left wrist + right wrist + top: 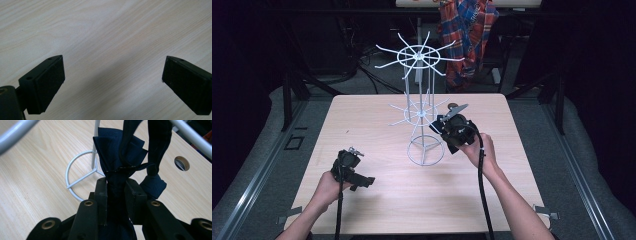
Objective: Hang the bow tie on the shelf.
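Note:
A white wire rack [421, 115] with two tiers of spokes stands on the wooden table [377, 200], left of my right gripper [441, 125]. That gripper [116, 186] is shut on a dark navy cloth [120, 152], bunched between its jaws. The cloth rises above the jaws, and a knotted strap [153, 183] hangs to the right. Behind the cloth lies the rack's round base ring [75, 173]. A spoke [192, 137] crosses overhead. My left gripper [365, 182] hovers low over the front left of the table. Its jaws [113, 75] stand wide open over bare wood, with nothing between them.
A round hole [181, 163] pierces the tabletop behind the rack. Beyond the table's far edge a plaid shirt [467, 35] hangs over a chair. Metal rails [257, 170] run along the floor on both sides.

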Demonstrator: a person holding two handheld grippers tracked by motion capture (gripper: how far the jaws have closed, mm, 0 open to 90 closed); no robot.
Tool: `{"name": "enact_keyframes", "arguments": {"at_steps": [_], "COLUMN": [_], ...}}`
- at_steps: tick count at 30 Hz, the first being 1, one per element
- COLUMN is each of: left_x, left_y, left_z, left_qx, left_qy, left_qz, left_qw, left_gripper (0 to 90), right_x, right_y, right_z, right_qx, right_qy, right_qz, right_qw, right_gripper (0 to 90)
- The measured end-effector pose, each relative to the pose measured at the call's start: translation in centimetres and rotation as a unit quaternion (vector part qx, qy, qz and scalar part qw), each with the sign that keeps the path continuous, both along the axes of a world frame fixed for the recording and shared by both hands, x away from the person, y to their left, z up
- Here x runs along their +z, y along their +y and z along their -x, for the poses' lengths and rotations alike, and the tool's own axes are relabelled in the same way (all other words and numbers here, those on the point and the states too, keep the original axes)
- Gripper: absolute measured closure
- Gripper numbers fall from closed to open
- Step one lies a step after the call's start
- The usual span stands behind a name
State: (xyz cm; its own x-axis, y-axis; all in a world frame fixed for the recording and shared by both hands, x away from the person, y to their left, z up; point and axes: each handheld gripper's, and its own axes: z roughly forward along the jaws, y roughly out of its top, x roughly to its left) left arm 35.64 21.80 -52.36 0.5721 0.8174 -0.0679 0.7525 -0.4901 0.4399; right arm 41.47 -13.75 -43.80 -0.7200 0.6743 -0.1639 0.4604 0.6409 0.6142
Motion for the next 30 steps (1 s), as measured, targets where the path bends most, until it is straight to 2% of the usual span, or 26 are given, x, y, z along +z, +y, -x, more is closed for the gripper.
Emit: {"name": "enact_keyframes", "arguments": {"at_steps": [7,9,16,21,23,30], "left_x": [0.0,-0.2,0.0,0.0,0.0,0.2], "left_y": [-0.2,-0.3,-0.3,-0.3,-0.2,0.0], "left_z": [0.0,-0.1,0.0,-0.1,-0.1,0.0], "left_qx": [-0.001,-0.002,-0.004,-0.006,-0.003,-0.002], "left_qy": [0.0,0.004,0.001,0.003,0.003,-0.002], "left_qz": [0.003,0.003,0.005,0.006,0.008,0.01], "left_qw": [1.0,1.0,1.0,1.0,1.0,0.9999], "left_gripper": [4.5,4.6,4.6,4.5,4.6,4.5], "right_x": [-0.5,-0.6,-1.2,-1.6,-1.8,-1.6], "right_y": [0.0,-0.1,0.3,0.5,0.5,0.3], "right_z": [-0.3,-0.4,-0.3,-0.3,-0.3,0.0], "right_qx": [0.002,0.004,0.008,0.01,0.011,0.009], "right_qy": [0.009,0.013,0.011,0.016,0.021,0.014], "right_qz": [-0.007,-0.022,-0.012,-0.017,-0.018,-0.023], "right_qw": [0.9999,0.9997,0.9998,0.9997,0.9996,0.9996], "right_gripper": [72.5,72.4,70.8,68.8,64.2,60.9]}}
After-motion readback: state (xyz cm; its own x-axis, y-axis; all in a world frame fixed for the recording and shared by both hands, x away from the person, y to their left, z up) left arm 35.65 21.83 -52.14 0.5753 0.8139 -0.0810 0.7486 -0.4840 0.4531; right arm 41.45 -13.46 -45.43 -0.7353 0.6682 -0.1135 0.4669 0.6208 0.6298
